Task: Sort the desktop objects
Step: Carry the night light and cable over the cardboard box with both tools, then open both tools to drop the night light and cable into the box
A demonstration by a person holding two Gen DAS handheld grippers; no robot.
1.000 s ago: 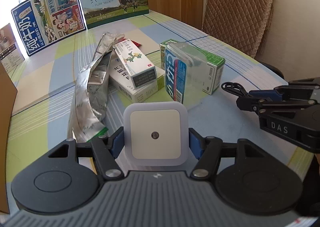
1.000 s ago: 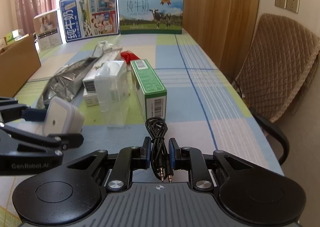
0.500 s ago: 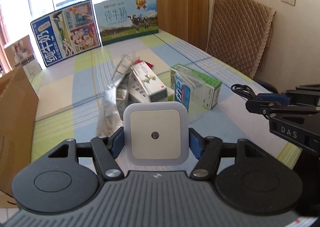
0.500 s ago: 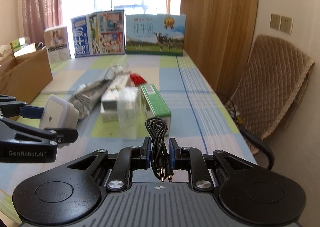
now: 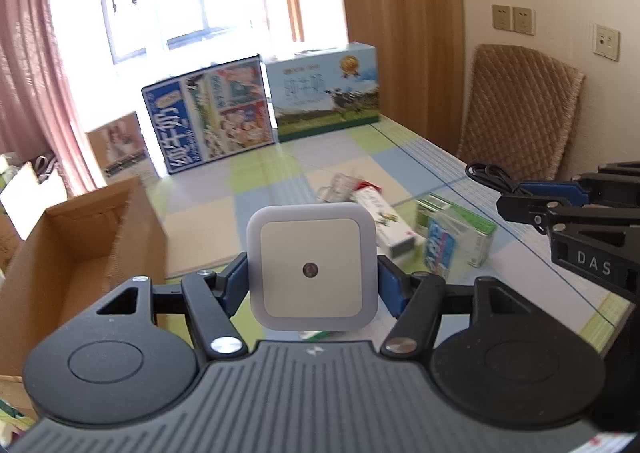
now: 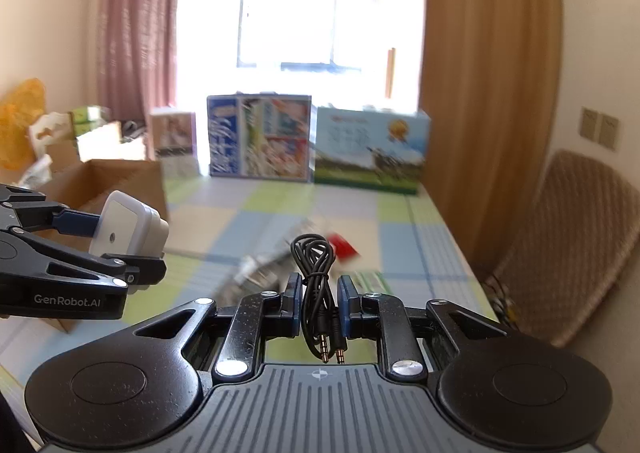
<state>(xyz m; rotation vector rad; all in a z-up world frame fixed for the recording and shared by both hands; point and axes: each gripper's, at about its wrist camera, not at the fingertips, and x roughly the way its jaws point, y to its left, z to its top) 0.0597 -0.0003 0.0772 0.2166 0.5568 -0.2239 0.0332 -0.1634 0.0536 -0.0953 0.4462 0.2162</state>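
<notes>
The left tool (image 5: 313,273) is clenched on a square white night light (image 5: 312,267), its blue pads pressing the light's two side edges, the face with the small dark sensor dot turned toward the camera; from the right wrist view the same light (image 6: 130,227) shows held clear above the bench (image 6: 432,237), near the open cardboard box (image 6: 120,177) at the bench's left edge. The right tool (image 6: 319,303) is closed on a coiled black audio cable (image 6: 314,277), the bundle pinched upright between the pads with its two gold-tipped plugs hanging toward the camera and its loop standing above the fingers. In the left wrist view that cable (image 5: 490,175) pokes out past the right tool's tip at the right edge. Down on the checked bench cloth lies a cluster of items: a white medicine box (image 5: 384,219), a green carton (image 5: 460,213) with a clear blue-printed pack (image 5: 442,249) just beside it, and what seems to be a crumpled foil bag (image 6: 260,269), though blur makes that hard to confirm. Two milk cartons (image 5: 216,119) stand at the far end.
</notes>
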